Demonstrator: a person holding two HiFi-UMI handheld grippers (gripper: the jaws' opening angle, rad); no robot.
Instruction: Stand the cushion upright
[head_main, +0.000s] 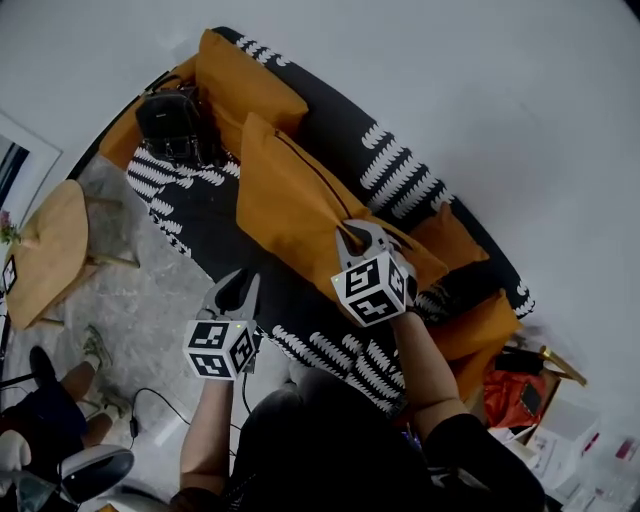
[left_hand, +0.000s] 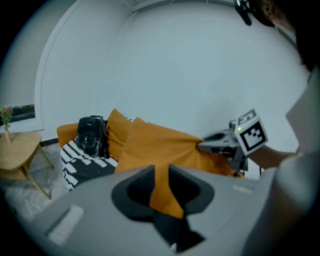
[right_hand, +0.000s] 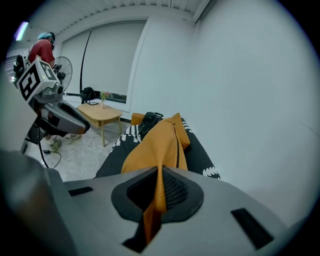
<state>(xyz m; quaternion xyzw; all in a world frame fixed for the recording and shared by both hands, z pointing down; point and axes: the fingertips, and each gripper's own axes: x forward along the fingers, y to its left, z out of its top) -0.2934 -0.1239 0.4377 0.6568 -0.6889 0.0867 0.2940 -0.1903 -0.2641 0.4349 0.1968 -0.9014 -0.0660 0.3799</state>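
Black-and-white patterned sofa (head_main: 395, 160) against plain white wall (head_main: 480, 90), big mustard-orange fabric cushion (head_main: 290, 205) on it, right hand-held gripper (head_main: 362, 234) pinching cushion's edge, left hand-held gripper (head_main: 238, 282) spread wide, holding nothing

Lounge room, patterned sofa (head_main: 208, 232), wooden side table (head_main: 45, 255)

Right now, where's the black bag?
In the head view, upper left: the bag sits at the end of the sofa, beside the small cushion and left of the big cushion.
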